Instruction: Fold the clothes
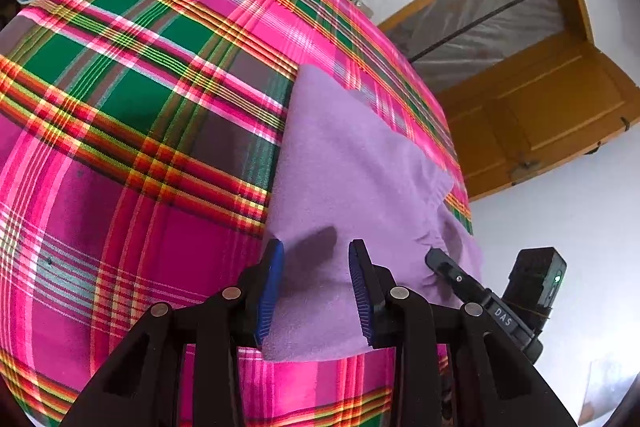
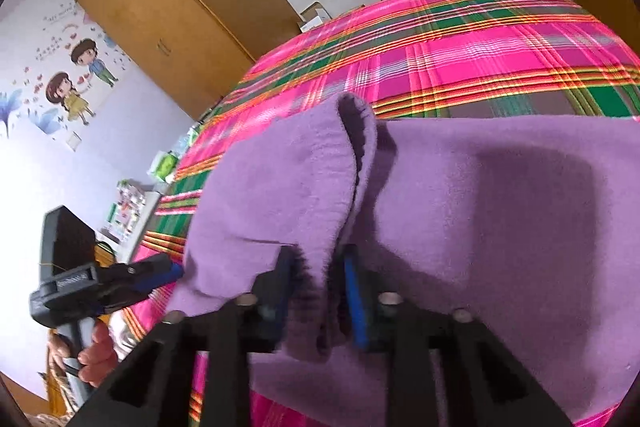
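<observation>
A plain lilac-purple garment [image 1: 344, 163] lies on a bedsheet [image 1: 132, 115] checked in hot pink and green with orange-yellow stripes. Beyond the bedsheet, an ochre-brown wardrobe [image 2: 168, 11]. Both grippers' pads [image 1: 272, 287] are blue on black.

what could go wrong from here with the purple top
1. The right gripper has only a bunched fold of the purple top between its pads; such a thin bite may slip when lifted.
2. The left gripper is open above the top, pinning nothing, so a pull from the right might drag the whole garment across the plaid sheet.
3. The sleeve is rumpled over the body and could get folded in crooked.
</observation>
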A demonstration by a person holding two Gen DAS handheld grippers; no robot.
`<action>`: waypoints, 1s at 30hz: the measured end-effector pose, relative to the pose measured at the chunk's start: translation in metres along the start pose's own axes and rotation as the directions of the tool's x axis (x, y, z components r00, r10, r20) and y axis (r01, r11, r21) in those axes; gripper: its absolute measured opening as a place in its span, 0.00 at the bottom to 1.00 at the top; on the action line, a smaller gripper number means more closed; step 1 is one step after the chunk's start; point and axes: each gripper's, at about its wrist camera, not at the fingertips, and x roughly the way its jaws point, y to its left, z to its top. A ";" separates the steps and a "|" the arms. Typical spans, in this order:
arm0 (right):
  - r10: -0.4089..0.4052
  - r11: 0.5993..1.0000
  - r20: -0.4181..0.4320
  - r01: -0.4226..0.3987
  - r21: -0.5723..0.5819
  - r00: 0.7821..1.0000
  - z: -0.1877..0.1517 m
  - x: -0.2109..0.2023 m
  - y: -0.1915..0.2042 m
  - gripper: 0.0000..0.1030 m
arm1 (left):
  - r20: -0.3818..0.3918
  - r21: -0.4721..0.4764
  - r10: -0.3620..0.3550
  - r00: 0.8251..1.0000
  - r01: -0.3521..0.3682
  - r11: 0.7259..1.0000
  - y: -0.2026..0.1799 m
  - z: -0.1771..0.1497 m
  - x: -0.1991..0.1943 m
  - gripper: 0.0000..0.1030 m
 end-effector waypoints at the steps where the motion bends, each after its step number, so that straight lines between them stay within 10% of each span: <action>1: 0.018 1.000 0.009 -0.018 0.009 1.000 0.001 -0.003 0.000 0.18 | -0.001 0.000 -0.002 1.000 0.002 1.000 0.000 0.000 0.000 0.34; 10: 0.031 0.998 0.126 -0.039 0.055 0.992 -0.001 -0.049 -0.001 0.16 | 0.002 0.000 -0.012 1.000 0.012 1.000 -0.002 0.000 -0.003 0.34; 21: -0.088 0.995 0.071 0.084 0.055 0.994 -0.010 -0.033 -0.020 0.22 | -0.040 -0.011 -0.022 0.999 0.021 1.000 -0.001 -0.004 0.009 0.34; 30: -0.178 0.958 0.177 0.211 -0.192 0.968 -0.024 -0.053 0.025 0.22 | -0.061 0.023 -0.017 0.998 0.018 1.000 -0.003 -0.011 0.008 0.34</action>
